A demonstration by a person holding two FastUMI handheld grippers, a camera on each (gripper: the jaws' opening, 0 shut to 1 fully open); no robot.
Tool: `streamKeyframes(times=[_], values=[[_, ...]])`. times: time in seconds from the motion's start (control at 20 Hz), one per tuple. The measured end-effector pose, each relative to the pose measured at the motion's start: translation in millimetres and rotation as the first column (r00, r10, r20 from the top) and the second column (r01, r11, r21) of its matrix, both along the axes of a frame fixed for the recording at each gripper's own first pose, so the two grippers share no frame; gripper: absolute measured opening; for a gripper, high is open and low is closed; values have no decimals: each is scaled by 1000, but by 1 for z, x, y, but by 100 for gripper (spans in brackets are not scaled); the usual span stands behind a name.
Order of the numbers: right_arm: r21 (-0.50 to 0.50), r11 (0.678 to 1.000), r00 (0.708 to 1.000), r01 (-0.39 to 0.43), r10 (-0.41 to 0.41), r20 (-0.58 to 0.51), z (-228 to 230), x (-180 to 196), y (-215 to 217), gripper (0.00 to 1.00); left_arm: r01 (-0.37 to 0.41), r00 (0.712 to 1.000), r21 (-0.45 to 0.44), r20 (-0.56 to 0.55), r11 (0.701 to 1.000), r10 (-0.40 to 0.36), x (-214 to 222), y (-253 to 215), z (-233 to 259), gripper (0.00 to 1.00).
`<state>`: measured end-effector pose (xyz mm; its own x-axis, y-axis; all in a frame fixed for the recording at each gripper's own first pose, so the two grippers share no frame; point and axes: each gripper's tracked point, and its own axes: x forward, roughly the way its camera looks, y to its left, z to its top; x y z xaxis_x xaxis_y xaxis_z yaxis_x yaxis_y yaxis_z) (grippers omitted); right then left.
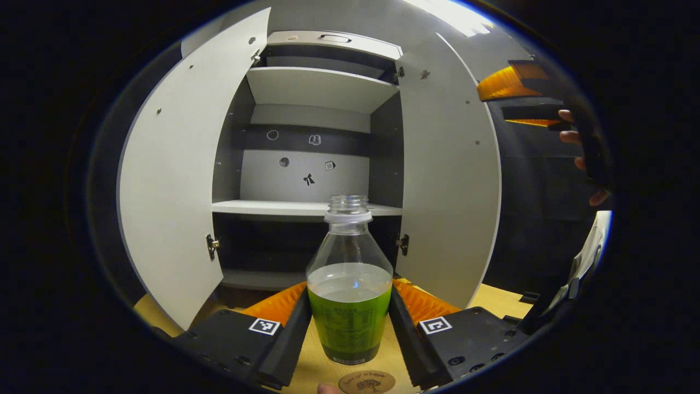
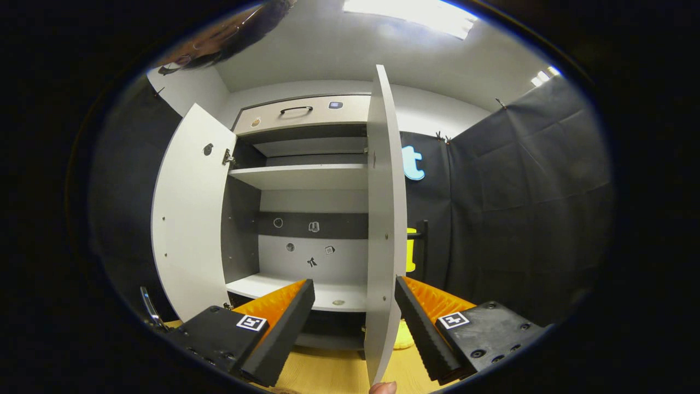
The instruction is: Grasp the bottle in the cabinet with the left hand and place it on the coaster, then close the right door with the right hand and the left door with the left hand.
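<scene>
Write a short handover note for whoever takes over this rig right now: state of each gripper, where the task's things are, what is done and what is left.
Left gripper: shut on the bottle, which is upright and out of the cabinet, above the wooden table.
Right gripper: open, its fingers either side of the right door's edge.
Coaster: on the table just below the bottle.
Done: bottle taken from the cabinet.
Left: set the bottle on the coaster, close the right door, then the left door. Both doors stand open.
</scene>
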<state>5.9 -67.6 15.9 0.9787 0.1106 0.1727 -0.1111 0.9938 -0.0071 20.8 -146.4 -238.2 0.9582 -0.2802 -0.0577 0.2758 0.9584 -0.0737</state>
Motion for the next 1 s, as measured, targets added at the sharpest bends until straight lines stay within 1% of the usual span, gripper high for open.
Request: streamKeyframes(times=[0.1, 0.25, 0.45, 0.65, 0.8, 1.0], values=[[6, 1000, 1000, -19, 19, 2, -2, 2, 5, 98, 11, 1000, 12, -2, 1000, -11, -9, -5, -23, 77], [-4, 999, 999, -43, 43, 2, -5, 6, 11, 98, 50, 999, 40, -6, 998, -50, -15, -16, -55, 78], [-52, 997, 998, -55, 55, -7, -11, 10, 12, 98, 78, 996, -15, -30, 997, -78, -18, -21, -86, 78], [-85, 994, 997, -73, 72, -22, -18, 14, 15, 97, 104, 994, 11, -37, 994, -104, -20, -25, -103, 78], [-109, 990, 996, -87, 84, -36, -26, 17, 19, 97, 97, 994, 15, -51, 995, -96, -25, -26, -112, 79], [-112, 989, 995, -95, 91, -41, -28, 19, 22, 98, 76, 993, 21, -92, 997, -74, -26, -24, -125, 80]])
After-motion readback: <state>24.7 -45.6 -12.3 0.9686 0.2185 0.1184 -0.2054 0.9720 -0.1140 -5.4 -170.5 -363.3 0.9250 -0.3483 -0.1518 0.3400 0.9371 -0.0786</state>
